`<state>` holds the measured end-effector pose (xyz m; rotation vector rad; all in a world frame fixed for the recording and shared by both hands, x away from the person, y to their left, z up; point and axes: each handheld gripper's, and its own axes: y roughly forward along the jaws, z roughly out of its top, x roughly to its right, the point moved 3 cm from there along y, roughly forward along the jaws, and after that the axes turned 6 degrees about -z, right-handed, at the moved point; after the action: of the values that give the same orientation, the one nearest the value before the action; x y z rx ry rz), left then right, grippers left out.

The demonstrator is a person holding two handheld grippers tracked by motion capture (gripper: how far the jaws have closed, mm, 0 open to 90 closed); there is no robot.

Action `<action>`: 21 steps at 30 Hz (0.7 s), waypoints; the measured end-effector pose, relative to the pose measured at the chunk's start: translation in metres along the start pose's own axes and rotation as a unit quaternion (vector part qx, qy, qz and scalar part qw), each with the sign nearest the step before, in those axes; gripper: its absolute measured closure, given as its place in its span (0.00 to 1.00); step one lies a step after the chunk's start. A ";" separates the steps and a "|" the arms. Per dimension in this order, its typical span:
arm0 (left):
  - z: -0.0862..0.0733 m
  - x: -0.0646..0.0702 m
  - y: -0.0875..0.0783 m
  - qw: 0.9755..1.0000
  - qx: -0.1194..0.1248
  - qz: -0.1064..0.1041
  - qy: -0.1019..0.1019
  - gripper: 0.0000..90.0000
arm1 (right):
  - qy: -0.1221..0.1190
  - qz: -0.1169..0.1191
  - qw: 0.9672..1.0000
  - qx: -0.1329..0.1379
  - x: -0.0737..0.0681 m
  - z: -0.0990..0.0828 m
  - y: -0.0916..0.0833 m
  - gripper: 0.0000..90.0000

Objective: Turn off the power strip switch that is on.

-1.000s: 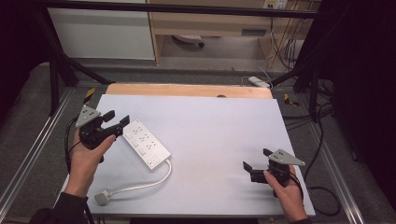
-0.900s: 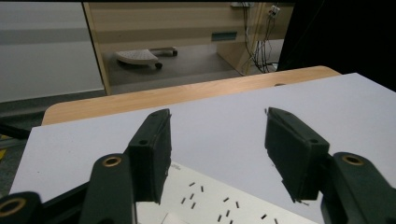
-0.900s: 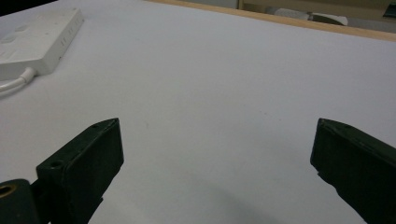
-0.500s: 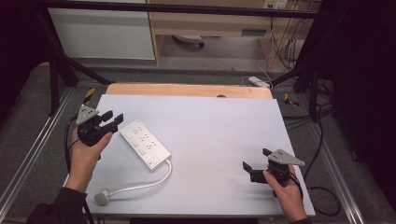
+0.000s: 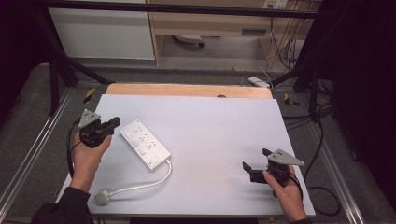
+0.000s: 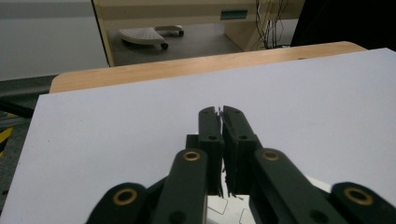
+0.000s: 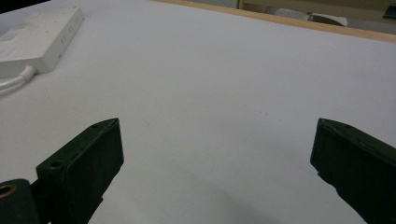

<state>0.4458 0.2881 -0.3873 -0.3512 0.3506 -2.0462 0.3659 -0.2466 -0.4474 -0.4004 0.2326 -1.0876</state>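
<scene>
Looks like a poke-or-push job on the white power strip [image 5: 144, 144], going by the left hand-held gripper [image 5: 113, 124]. Jaws just been closing, now pressed flat together with nothing between them, tips aimed at the strip's near end. Probably shut on purpose, to make one blunt finger instead of a pincer. Strip lying flat and diagonal on the tabletop [image 5: 210, 121], just beside those tips and running off to their right. Touching or not, can't tell. In the left gripper view, a white corner of it peeking out right under the closed jaws.

Right hand-held gripper [image 5: 253, 161] parked well apart from the strip, way over on the other side, jaws spread wide over bare tabletop, holding nothing. Guessing on standby, so as not to crowd the left.

Head count: two hand-held grippers, one power strip, one white cord [image 5: 142, 184] curling back from the strip's far end, and one plug [image 5: 101, 198] lying loose near the left forearm, plugged into nothing. Sockets too small to count.
</scene>
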 end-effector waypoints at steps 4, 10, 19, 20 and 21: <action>-0.006 -0.003 0.003 1.000 -0.003 -0.001 -0.013 1.00 | 0.001 0.000 1.000 0.000 0.000 0.000 0.000 0.03; -0.012 -0.006 0.011 1.000 -0.009 0.003 -0.013 1.00 | 0.000 -0.007 1.000 -0.006 0.000 -0.001 0.001 0.03; -0.016 -0.010 0.018 1.000 -0.025 0.008 -0.014 1.00 | -0.002 -0.011 1.000 -0.002 0.002 -0.001 0.000 0.03; -0.017 -0.011 0.018 1.000 -0.026 0.008 -0.014 1.00 | -0.002 -0.011 1.000 -0.002 0.002 -0.001 0.000 0.03; -0.017 -0.011 0.019 0.999 -0.028 0.009 -0.013 1.00 | -0.002 -0.011 1.000 -0.001 0.002 -0.001 -0.001 0.03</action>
<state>0.4591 0.2907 -0.4113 -0.4079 0.3940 -2.0151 0.3661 -0.2489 -0.4479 -0.4083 0.2265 -1.1072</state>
